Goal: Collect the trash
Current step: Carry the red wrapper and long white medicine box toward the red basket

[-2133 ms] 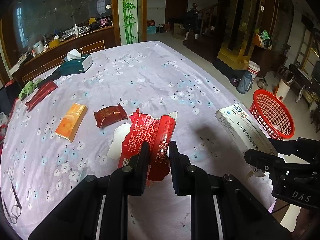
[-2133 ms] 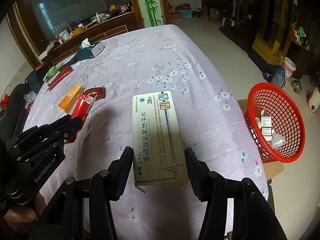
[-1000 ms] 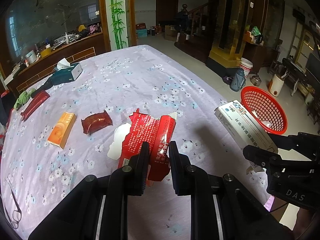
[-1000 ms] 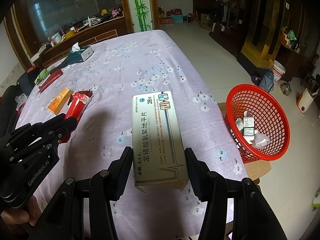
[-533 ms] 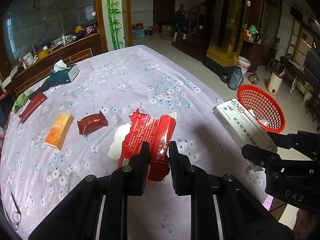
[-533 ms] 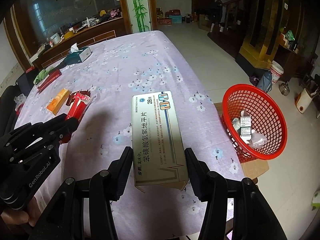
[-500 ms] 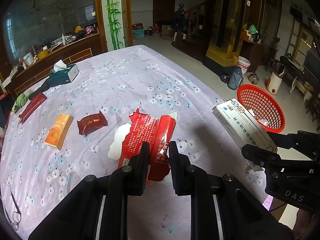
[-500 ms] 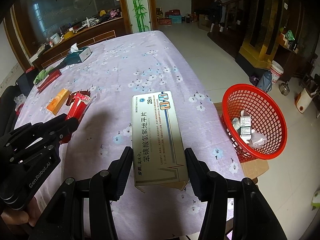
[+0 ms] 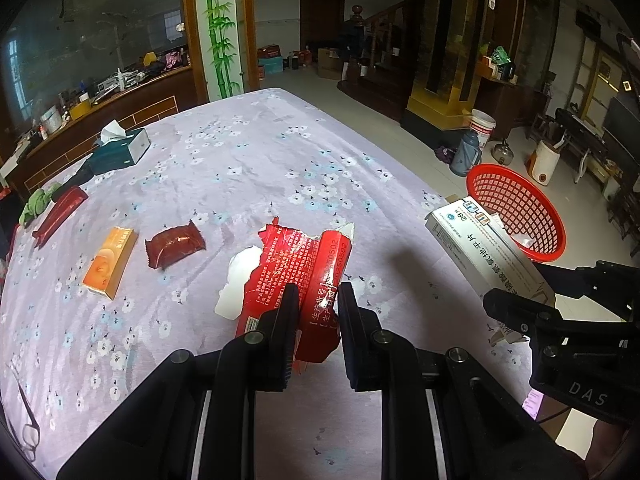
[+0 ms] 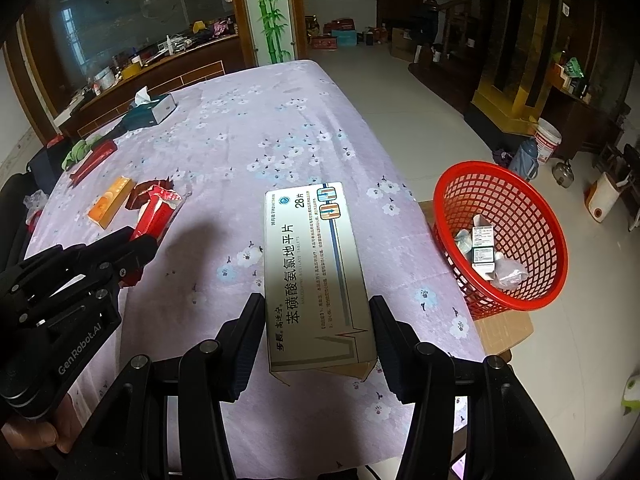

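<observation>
Purple flowered table, trash in both tools, red basket off its right edge.

From the left wrist: the left tool (image 9: pixel 318 300) pinches a torn red wrapper (image 9: pixel 298 268), hiding part of a white scrap (image 9: pixel 236 280); an orange box (image 9: pixel 109 262) and a dark red packet (image 9: pixel 175 243) lie beyond. From the right wrist: the right tool (image 10: pixel 316 330) clamps a pale medicine box (image 10: pixel 314 272) above the table (image 10: pixel 260 132); the red basket (image 10: pixel 500 236) stands nearby, holding small boxes, one label unreadable.

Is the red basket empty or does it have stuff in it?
Not empty. The red basket already holds a small box and some crumpled clear wrapping.
</observation>
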